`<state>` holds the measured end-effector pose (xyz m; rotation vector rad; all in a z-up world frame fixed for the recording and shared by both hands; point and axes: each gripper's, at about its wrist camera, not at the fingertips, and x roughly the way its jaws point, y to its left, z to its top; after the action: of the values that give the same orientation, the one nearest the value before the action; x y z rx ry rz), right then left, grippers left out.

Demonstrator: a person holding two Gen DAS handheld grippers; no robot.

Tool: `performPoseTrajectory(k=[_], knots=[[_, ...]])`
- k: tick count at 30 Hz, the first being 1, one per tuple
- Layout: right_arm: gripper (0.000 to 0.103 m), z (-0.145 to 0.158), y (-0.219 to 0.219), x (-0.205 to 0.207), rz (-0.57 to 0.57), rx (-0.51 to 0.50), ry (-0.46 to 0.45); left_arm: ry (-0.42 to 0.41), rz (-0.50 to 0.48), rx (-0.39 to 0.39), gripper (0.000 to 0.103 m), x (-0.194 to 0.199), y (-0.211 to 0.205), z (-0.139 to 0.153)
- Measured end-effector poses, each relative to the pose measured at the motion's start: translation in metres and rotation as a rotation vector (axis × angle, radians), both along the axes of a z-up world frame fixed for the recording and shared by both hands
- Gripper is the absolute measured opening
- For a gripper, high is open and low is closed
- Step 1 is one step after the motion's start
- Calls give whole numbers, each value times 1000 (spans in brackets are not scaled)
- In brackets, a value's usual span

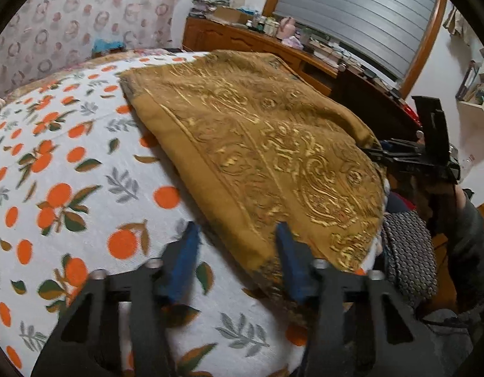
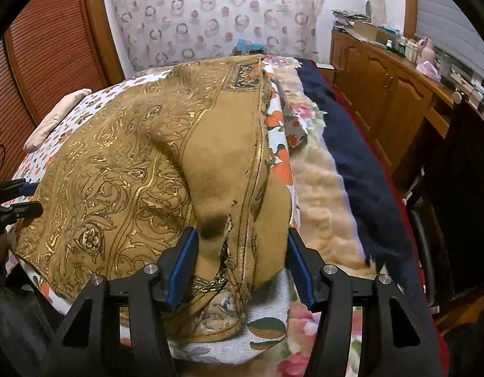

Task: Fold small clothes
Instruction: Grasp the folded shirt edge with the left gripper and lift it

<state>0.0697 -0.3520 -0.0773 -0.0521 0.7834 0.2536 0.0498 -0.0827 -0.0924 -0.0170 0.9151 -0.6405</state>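
Note:
A mustard-brown cloth with gold embroidery (image 1: 257, 144) lies folded on the orange-print bed sheet (image 1: 69, 163). My left gripper (image 1: 238, 235) is open over the cloth's near-left corner, one blue finger on the sheet and one on the cloth. In the right wrist view the same cloth (image 2: 122, 169) fills the middle. My right gripper (image 2: 242, 238) is open with its jaws either side of a raised fold at the cloth's near edge. The right gripper also shows at the cloth's right edge in the left wrist view (image 1: 399, 154).
A wooden dresser (image 2: 389, 94) cluttered with items stands along the right of the bed. A dark navy blanket (image 2: 352, 157) and floral blanket (image 2: 317, 172) lie beside the sheet. A pillow (image 2: 59, 116) lies at the far left. A curtain (image 2: 210, 15) hangs behind.

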Motion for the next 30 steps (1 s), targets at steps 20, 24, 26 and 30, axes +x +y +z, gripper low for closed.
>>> performPoseTrajectory(k=[20, 24, 26, 30], knots=[[11, 12, 1, -16, 76, 67, -42, -44, -72, -129, 3, -4, 7, 41], [7, 38, -13, -23, 82, 168, -118, -85, -41, -173, 3, 3, 11, 60], [7, 49, -17, -23, 86, 206, -150, -96, -22, -197, 3, 9, 14, 68], [6, 69, -19, -15, 93, 241, -221, -112, 19, -234, 3, 22, 23, 78]])
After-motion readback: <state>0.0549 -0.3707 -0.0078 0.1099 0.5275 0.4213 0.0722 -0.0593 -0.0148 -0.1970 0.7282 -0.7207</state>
